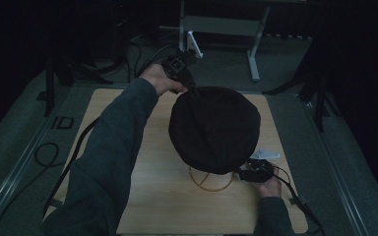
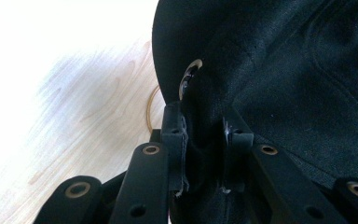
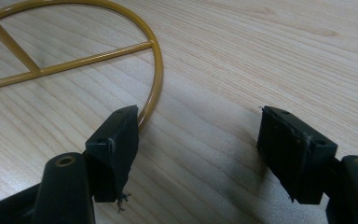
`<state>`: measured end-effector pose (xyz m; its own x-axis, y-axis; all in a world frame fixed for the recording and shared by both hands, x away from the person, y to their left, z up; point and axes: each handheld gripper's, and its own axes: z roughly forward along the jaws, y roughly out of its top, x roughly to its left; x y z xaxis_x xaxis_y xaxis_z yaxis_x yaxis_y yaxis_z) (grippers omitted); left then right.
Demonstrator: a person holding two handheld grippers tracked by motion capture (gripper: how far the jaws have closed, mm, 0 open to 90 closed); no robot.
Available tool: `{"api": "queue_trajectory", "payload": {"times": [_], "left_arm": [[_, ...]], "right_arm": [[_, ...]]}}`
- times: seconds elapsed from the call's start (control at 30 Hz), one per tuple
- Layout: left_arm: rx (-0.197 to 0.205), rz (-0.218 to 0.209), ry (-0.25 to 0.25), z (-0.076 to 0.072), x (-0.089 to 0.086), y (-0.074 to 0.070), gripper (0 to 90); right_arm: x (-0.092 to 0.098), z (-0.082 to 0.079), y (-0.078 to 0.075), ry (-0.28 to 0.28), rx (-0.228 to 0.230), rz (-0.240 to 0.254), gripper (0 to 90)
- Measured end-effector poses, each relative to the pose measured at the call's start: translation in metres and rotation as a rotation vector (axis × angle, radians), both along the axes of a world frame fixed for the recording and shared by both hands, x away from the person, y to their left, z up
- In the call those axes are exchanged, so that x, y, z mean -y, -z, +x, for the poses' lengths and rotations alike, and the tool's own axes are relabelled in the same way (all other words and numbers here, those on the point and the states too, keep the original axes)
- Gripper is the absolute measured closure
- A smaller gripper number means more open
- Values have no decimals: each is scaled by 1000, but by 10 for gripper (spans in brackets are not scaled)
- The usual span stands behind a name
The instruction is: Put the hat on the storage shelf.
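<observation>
While over the table [image 1: 142, 196], black hat [image 1: 215, 129] clamped in left hand-held gripper [image 2: 204, 140]; right hand-held gripper [image 3: 198, 135] apart.

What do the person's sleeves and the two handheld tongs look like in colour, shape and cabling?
Both forearms wear dark grey long sleeves. The left tongs and right tongs are black. Each has two flat rectangular pads on jointed links with brass-coloured rivets. The pad edges look slightly frayed. A black cable trails from the left tongs, another from the right. A pale three-cornered plate tops the right tongs.

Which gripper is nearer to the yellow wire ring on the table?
Right. The right gripper is open beside the yellow wire ring; the left gripper pinches the black hat at the far side.
</observation>
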<state>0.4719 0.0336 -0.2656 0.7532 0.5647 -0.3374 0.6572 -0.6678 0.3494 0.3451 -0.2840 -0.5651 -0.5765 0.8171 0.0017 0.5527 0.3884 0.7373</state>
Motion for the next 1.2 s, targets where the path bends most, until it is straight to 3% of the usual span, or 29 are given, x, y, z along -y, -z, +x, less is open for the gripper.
{"api": "queue_trajectory", "payload": {"times": [0.47,0.77,1.2], "left_arm": [[10,28,-5,1,19,6,753],[0,44,-13,5,29,21,752],[-44,19,-48,12,40,53,736]], "right_arm": [[0,0,0,-5,2,-3,291],[0,1,0,-5,1,-1,291],[0,1,0,-5,3,1,292]]}}
